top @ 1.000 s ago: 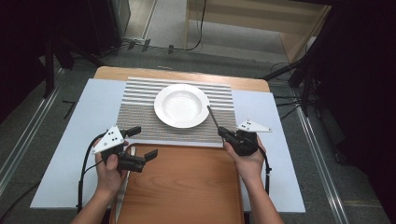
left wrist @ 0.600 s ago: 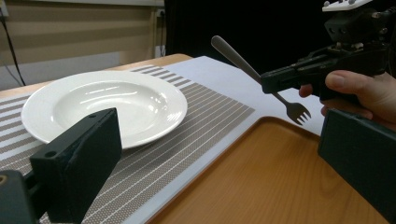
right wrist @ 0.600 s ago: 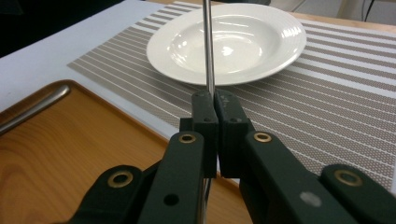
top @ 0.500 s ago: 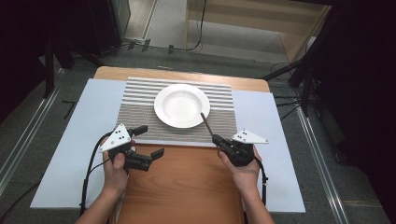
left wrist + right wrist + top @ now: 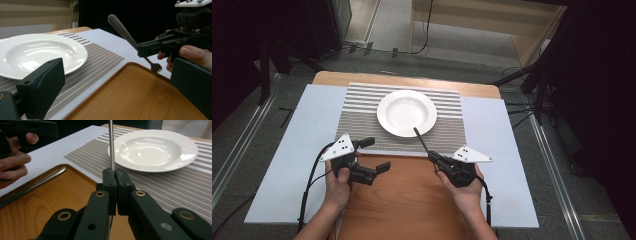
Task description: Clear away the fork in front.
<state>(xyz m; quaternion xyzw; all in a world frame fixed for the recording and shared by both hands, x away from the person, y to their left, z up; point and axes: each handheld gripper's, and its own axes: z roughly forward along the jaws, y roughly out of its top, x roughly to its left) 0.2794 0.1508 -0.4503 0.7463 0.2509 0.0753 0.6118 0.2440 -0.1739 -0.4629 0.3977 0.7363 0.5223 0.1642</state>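
— Pinching a fork [image 5: 130, 40] mid-shaft, the right hand-held gripper [image 5: 436, 159] has its jaws pressed together, tines low over the wooden tray [image 5: 407, 210] — handle angled toward the plate [image 5: 406, 113].

— Probably for laying it beside the plate. And the left hand-held gripper [image 5: 379, 155]?

— Spread, holding nothing. The right gripper view adds a knife [image 5: 32, 186] along the tray's edge.

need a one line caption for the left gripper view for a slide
Right gripper holding a fork tines-down over the wooden tray, beside a white plate on a striped placemat.
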